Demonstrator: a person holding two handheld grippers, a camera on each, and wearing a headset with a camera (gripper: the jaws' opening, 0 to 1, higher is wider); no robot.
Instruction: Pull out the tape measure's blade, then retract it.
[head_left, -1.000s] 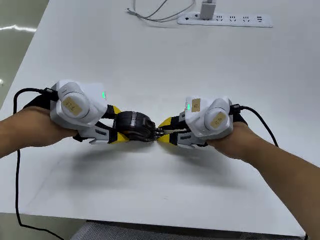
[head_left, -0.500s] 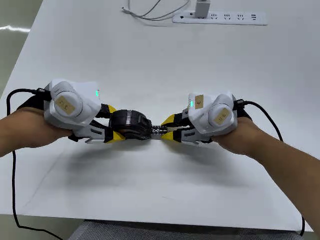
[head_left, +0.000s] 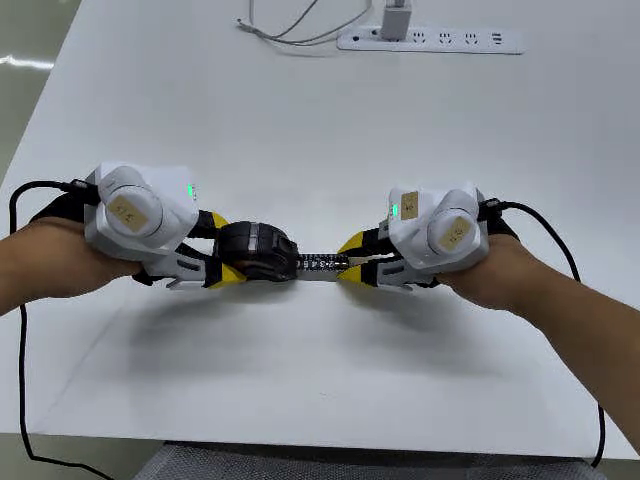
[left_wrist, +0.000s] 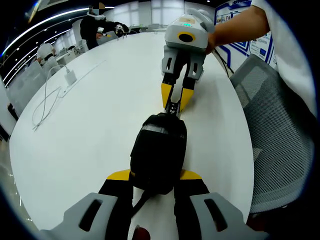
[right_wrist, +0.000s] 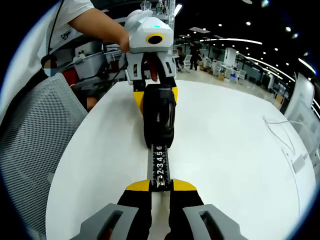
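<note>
The tape measure (head_left: 257, 251) hangs low over the near part of the tabletop (head_left: 300, 130), and I cannot tell whether it touches the surface. Its black case is clamped between the fingers (left_wrist: 119, 175) of the left gripper (head_left: 229, 248), while a short length of blade (right_wrist: 160, 167) runs across to the right gripper (head_left: 351, 260), whose fingers (right_wrist: 137, 186) are pinched narrow on the blade's end. The likeliest failure is that end slipping out of so small a pinch as the spring's pull builds, which would send the blade snapping back into the case. The case could also twist in the left gripper's hold, since it is caught on two sides only. A pull that drifts off the line of the case mouth would probably bend or kink the blade. On the return, letting go all at once would let the blade whip, so easing it back looks safer. The black cable (head_left: 25, 330) trailing from the left gripper drops over the tabletop's edge and might snag if that hand shifts. For room, bare white tabletop lies open to the right, along the line of the pull, and beyond the hands. The power strip (head_left: 430, 40) and its white cable (head_left: 290, 30) lie well apart at the far side. The near edge (head_left: 300, 437) is close under the forearms, with a mesh chair (left_wrist: 265, 125) just below it, so there is little room to draw back toward the body
</note>
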